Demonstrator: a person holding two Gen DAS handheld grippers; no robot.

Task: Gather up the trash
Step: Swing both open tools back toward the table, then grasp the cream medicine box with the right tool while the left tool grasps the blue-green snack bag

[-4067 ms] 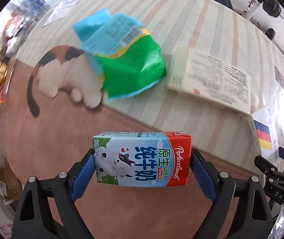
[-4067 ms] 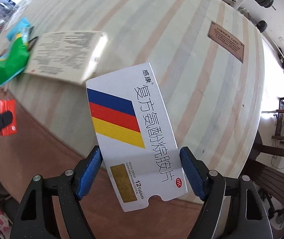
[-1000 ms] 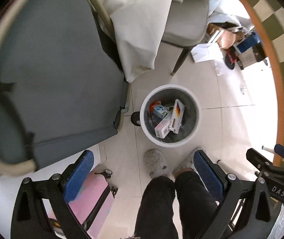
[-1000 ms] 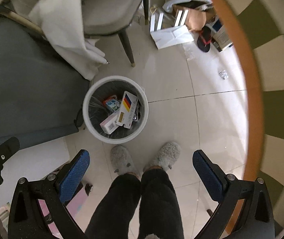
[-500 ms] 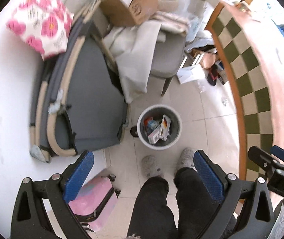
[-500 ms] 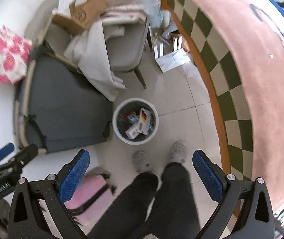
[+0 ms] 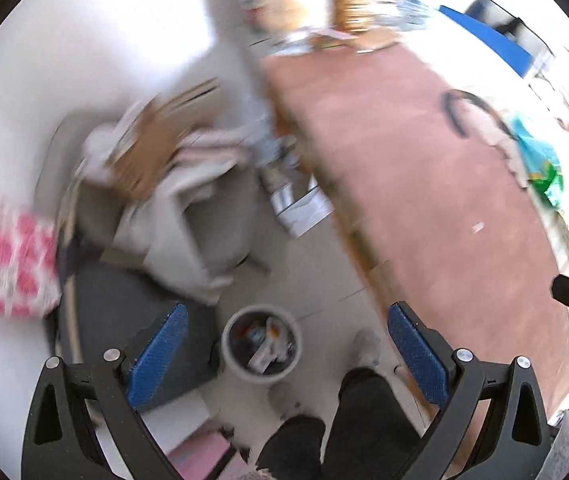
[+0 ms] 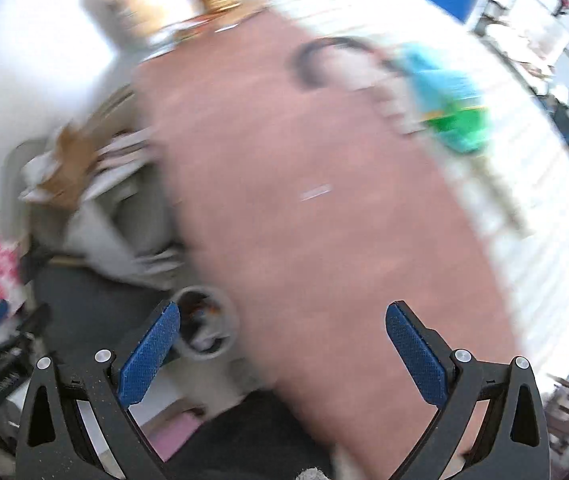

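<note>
Both views are blurred. My left gripper (image 7: 284, 352) is open and empty, high above the floor. Below it stands the round white trash bin (image 7: 240, 372) holding cartons and boxes. My right gripper (image 8: 282, 348) is open and empty too, over the edge of the reddish-brown table (image 8: 304, 220). The bin (image 8: 230, 320) shows low beside its left finger. A blue and green snack bag (image 8: 452, 116) lies on the far right of the table; it also shows in the left wrist view (image 7: 542, 164).
A grey chair (image 7: 220, 232) draped with white cloth and cardboard stands left of the table (image 7: 424, 184). A pink flowered cushion (image 7: 12, 268) is at far left. The person's legs (image 7: 344, 420) and slippers are beside the bin. A cat-pattern mat (image 8: 324, 64) lies on the table.
Both grippers have swung up from pointing down at the bin toward the table. The bin has slid low in both views. Earlier the milk carton and medicine box left the grippers and lie in the bin.
</note>
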